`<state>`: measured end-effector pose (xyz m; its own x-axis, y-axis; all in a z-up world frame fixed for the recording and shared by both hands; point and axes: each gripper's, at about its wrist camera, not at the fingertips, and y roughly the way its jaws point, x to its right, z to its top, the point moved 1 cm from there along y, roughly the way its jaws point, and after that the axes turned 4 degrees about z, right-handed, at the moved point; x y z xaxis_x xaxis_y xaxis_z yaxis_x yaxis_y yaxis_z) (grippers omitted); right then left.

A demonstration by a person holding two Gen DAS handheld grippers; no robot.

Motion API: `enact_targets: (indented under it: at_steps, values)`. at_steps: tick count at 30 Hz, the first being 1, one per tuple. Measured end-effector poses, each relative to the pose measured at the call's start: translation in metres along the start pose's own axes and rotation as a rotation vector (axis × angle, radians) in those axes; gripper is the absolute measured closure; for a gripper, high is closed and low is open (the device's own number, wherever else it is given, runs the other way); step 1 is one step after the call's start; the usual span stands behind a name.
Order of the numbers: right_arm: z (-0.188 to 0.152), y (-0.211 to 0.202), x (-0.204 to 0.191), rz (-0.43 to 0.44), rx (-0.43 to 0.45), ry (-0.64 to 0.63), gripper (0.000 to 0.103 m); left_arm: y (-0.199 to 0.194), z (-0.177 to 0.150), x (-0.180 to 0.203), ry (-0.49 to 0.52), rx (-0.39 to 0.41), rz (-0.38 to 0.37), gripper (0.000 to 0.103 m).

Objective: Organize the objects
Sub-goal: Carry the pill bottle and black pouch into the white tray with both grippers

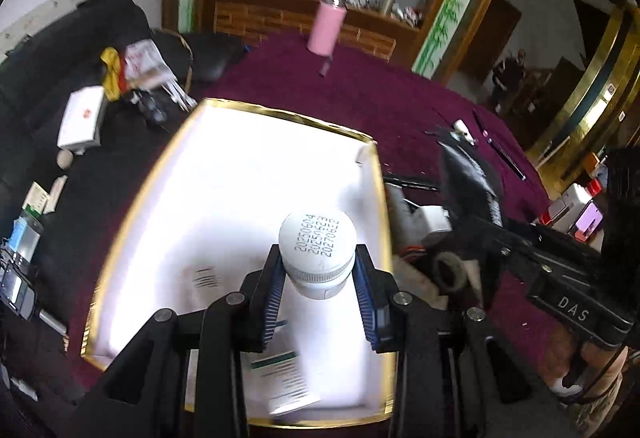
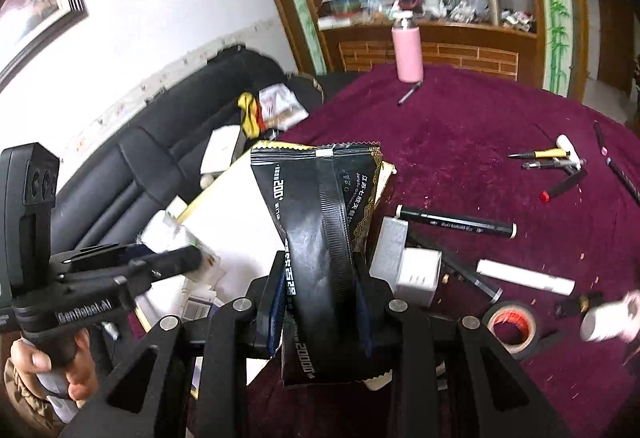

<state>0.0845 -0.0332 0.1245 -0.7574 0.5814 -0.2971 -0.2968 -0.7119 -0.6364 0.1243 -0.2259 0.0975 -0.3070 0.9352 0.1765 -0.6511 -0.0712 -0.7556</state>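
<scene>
My left gripper (image 1: pixel 317 258) is shut on a white pill bottle (image 1: pixel 317 238) just below its date-stamped cap. It holds the bottle over a white box with a gold rim (image 1: pixel 132 206), where a leaflet (image 1: pixel 286 378) lies at the near end. My right gripper (image 2: pixel 320 266) is shut on a black foil packet (image 2: pixel 320 206) with gold print, upright beside the box's right edge (image 2: pixel 208 194). In the left wrist view the right gripper (image 1: pixel 476 190) shows at the right. In the right wrist view the left gripper (image 2: pixel 188 258) and its blurred bottle (image 2: pixel 172 238) show at the left, held by a hand (image 2: pixel 76 382).
The purple tablecloth (image 2: pixel 460 142) carries a pink pump bottle (image 2: pixel 407 54) at the back, several pens (image 2: pixel 456 224), a white tube (image 2: pixel 524 274), a roll of black tape (image 2: pixel 510 324) and a white block (image 2: pixel 416 272). A cluttered black sofa (image 2: pixel 160 142) lies to the left.
</scene>
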Motion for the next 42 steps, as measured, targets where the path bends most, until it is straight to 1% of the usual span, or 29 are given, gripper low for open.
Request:
enact_targets:
  at_steps: [1, 2, 4, 5, 7, 10, 13, 17, 22, 26, 32, 39, 42]
  values:
    - [-0.003, 0.000, -0.001, 0.003, 0.006, 0.035, 0.071, -0.002, -0.003, -0.005, -0.006, 0.002, 0.028, 0.070]
    - [-0.007, -0.001, -0.004, 0.023, -0.004, 0.072, 0.071, -0.003, -0.006, -0.011, -0.020, -0.015, 0.047, 0.070]
    - [-0.008, -0.002, -0.014, 0.057, -0.025, 0.093, 0.071, -0.002, -0.009, -0.024, -0.044, -0.084, 0.022, 0.070]
    - [-0.007, -0.004, -0.020, 0.059, -0.028, 0.085, 0.071, -0.002, -0.009, -0.029, -0.035, -0.104, 0.029, 0.070]
    - [-0.007, -0.008, -0.028, 0.054, -0.016, 0.093, 0.071, -0.008, -0.011, -0.038, -0.056, -0.082, 0.042, 0.070]
    - [-0.012, -0.011, -0.040, 0.059, -0.035, 0.100, 0.071, -0.014, -0.020, -0.046, -0.093, -0.073, 0.025, 0.070]
    - [-0.015, -0.016, -0.055, 0.033, -0.038, 0.060, 0.071, -0.018, -0.027, -0.051, -0.075, -0.069, 0.054, 0.070]
    - [-0.024, -0.018, -0.065, 0.030, -0.037, 0.041, 0.071, -0.017, -0.034, -0.058, -0.078, -0.074, 0.059, 0.070]
    - [-0.026, -0.008, -0.072, 0.040, -0.058, 0.015, 0.071, -0.015, -0.033, -0.066, -0.074, -0.065, 0.094, 0.070]
    - [-0.023, 0.001, -0.076, 0.046, -0.065, -0.002, 0.071, -0.012, -0.029, -0.073, -0.084, -0.066, 0.102, 0.070]
    - [-0.023, 0.021, -0.073, 0.060, -0.099, -0.004, 0.071, 0.004, -0.031, -0.081, -0.085, -0.113, 0.111, 0.070]
    - [-0.028, 0.050, -0.072, 0.063, -0.163, -0.015, 0.071, 0.014, -0.033, -0.089, -0.092, -0.135, 0.118, 0.070]
    - [-0.032, 0.061, -0.073, 0.062, -0.190, -0.018, 0.071, 0.021, -0.034, -0.097, -0.114, -0.163, 0.122, 0.070]
